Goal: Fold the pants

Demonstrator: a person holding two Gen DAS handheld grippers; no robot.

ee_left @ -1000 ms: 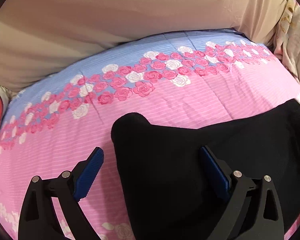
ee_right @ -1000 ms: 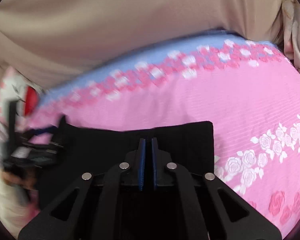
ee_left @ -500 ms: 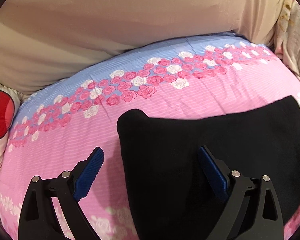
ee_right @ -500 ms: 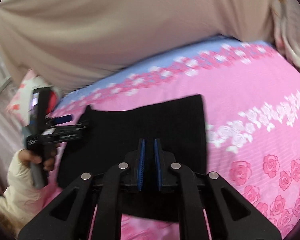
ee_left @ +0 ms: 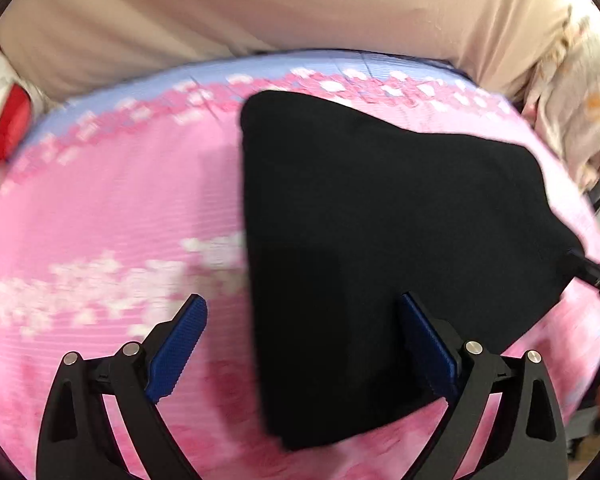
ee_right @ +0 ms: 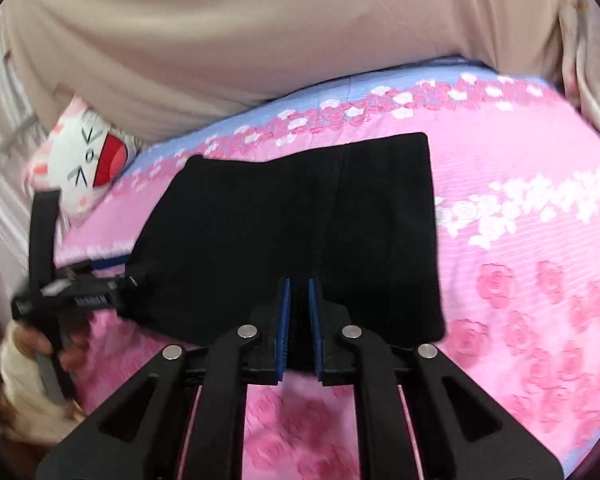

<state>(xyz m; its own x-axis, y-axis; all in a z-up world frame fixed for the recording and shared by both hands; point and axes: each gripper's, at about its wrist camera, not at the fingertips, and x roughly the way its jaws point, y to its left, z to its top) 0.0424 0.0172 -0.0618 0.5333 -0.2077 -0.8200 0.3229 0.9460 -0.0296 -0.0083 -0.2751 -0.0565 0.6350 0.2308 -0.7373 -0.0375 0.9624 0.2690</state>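
Note:
The black pants (ee_left: 380, 240) lie folded flat on a pink rose-print bedsheet (ee_left: 100, 220). My left gripper (ee_left: 302, 300) is open, and the pants' left edge runs between its blue pads. My right gripper (ee_right: 298, 284) is shut on the near edge of the pants (ee_right: 280, 220), with dark cloth pinched between its pads. In the left wrist view the right gripper (ee_left: 596, 276) shows as a black tip at the pulled right corner. The right wrist view has the left gripper (ee_right: 128, 276) at the pants' left corner, held by a hand (ee_right: 40, 344).
A beige padded headboard (ee_right: 260, 40) rises behind the bed. A cartoon-face pillow (ee_right: 84, 160) lies at the far left of the bedsheet (ee_right: 520, 260). Pale floral cloth (ee_left: 572, 100) hangs at the right edge.
Both grippers have drawn back toward the near side of the bed, so more of the pants lies ahead of them. The right stays shut on the cloth; the left stays open.

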